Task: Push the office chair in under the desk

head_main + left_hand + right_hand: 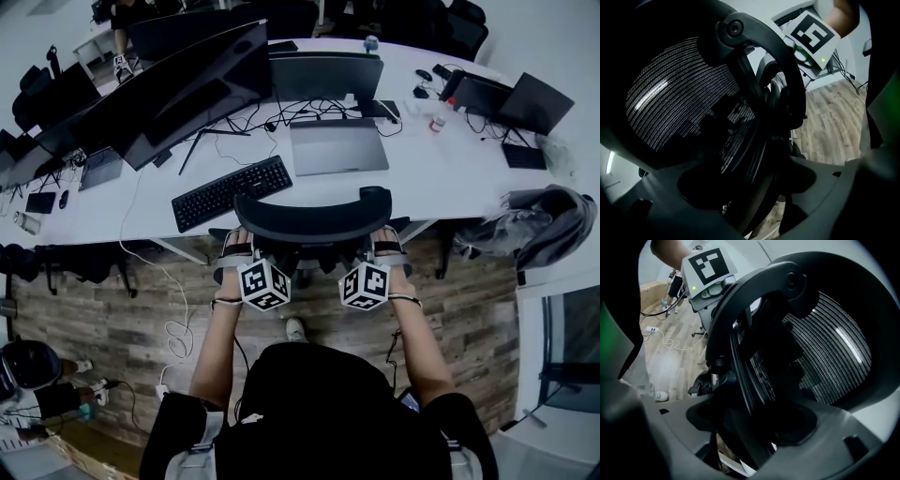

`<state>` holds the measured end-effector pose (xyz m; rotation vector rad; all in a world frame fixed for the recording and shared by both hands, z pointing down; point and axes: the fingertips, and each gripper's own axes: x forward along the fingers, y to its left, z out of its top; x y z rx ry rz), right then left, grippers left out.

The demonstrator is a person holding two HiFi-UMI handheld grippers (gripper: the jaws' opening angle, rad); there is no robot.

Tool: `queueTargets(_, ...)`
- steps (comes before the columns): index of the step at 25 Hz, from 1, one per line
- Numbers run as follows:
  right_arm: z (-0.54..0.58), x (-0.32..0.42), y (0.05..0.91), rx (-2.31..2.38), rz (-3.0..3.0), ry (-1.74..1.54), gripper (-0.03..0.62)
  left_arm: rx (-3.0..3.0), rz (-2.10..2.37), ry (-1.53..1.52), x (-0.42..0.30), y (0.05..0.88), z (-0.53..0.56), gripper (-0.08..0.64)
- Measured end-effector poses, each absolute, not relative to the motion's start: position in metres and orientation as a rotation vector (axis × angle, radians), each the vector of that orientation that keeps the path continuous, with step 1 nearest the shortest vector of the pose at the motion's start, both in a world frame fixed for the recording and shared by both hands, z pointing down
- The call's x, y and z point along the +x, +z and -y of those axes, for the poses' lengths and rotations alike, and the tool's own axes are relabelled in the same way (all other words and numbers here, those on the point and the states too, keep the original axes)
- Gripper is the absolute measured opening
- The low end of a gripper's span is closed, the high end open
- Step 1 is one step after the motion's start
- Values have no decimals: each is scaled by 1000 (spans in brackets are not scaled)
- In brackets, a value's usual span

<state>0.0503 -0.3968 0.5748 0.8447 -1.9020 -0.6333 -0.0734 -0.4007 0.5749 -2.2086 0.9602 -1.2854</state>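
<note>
Head view first: one black office chair (pixel 314 217) is seen with the top of its backrest right over the near edge of the white desk (pixel 441 169), about mid-length, wood floor behind it. Two grippers are held at the backrest, the left gripper (pixel 236 247) on its left side and the right gripper (pixel 388 242) on its right side, each with one marker cube. On the desk, one black keyboard (pixel 232 192) lies close to the near edge, just left of the chair. One closed grey laptop (pixel 337 146) lies further in. One wide curved monitor (pixel 187 92) and one smaller monitor (pixel 324 75) are stood toward the far edge. One grey jacket (pixel 548 223) is heaped at the right end.

Left gripper view: the mesh back of the chair (pixel 684 93) fills the left side. Its black frame bar runs straight between the two jaws of the left gripper (pixel 754 187), and they look clamped onto it, one each side. The other gripper's cube is seen top right.

Right gripper view: pretty much mirrored. The mesh (pixel 829 348) is on the right, and the frame bar is pinched between the two jaws of the right gripper (pixel 752 427).
</note>
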Motion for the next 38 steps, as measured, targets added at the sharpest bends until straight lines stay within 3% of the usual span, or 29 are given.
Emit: queueTargets(38, 386, 58, 561, 878, 1916, -529, 311, -2261, -953, -1336, -72, 566, 386, 365)
